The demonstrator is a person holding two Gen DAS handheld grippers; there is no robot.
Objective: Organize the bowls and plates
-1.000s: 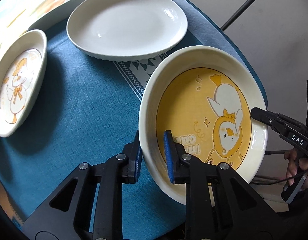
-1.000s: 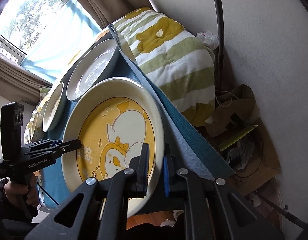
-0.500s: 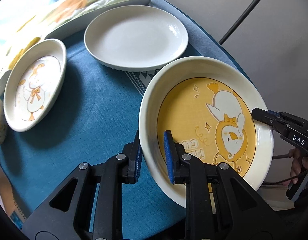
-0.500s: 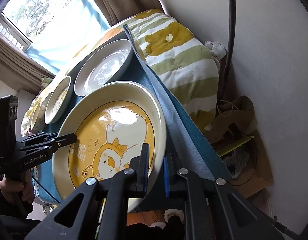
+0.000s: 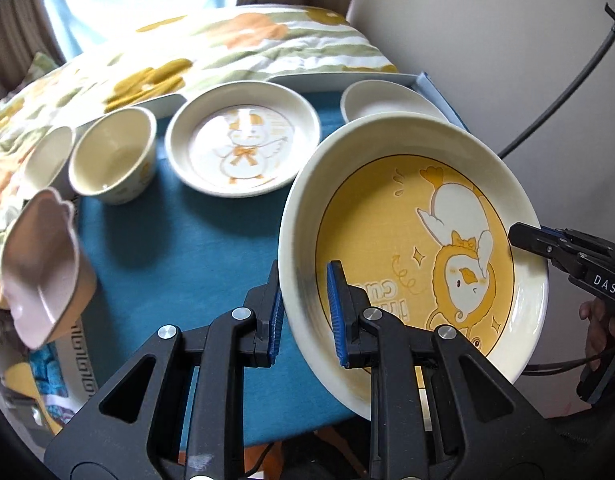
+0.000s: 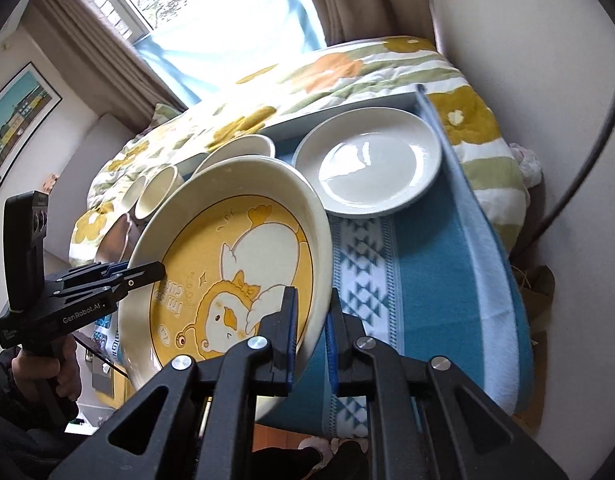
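Observation:
A large yellow duck plate (image 5: 411,248) is held tilted above the blue table mat (image 5: 179,256) by both grippers. My left gripper (image 5: 303,312) is shut on its near left rim. My right gripper (image 6: 311,336) is shut on the opposite rim of the same plate (image 6: 235,264), and shows at the right of the left wrist view (image 5: 523,238). A smaller duck plate (image 5: 243,140) and a plain white plate (image 6: 371,164) lie flat on the mat. Two cream bowls (image 5: 111,156) stand at the far left, and a pink bowl (image 5: 39,264) is tilted at the left edge.
A flowered quilt on a bed (image 5: 211,44) lies behind the table, under a bright window (image 6: 211,8). A white wall (image 5: 487,40) and a black cable (image 5: 567,84) are at the right. The mat's patterned strip (image 6: 363,272) runs along the table's right side.
Both grippers have carried the yellow plate leftward and back. The left view has swung left, bringing the bowls and pink bowl into sight. The grip is unchanged.

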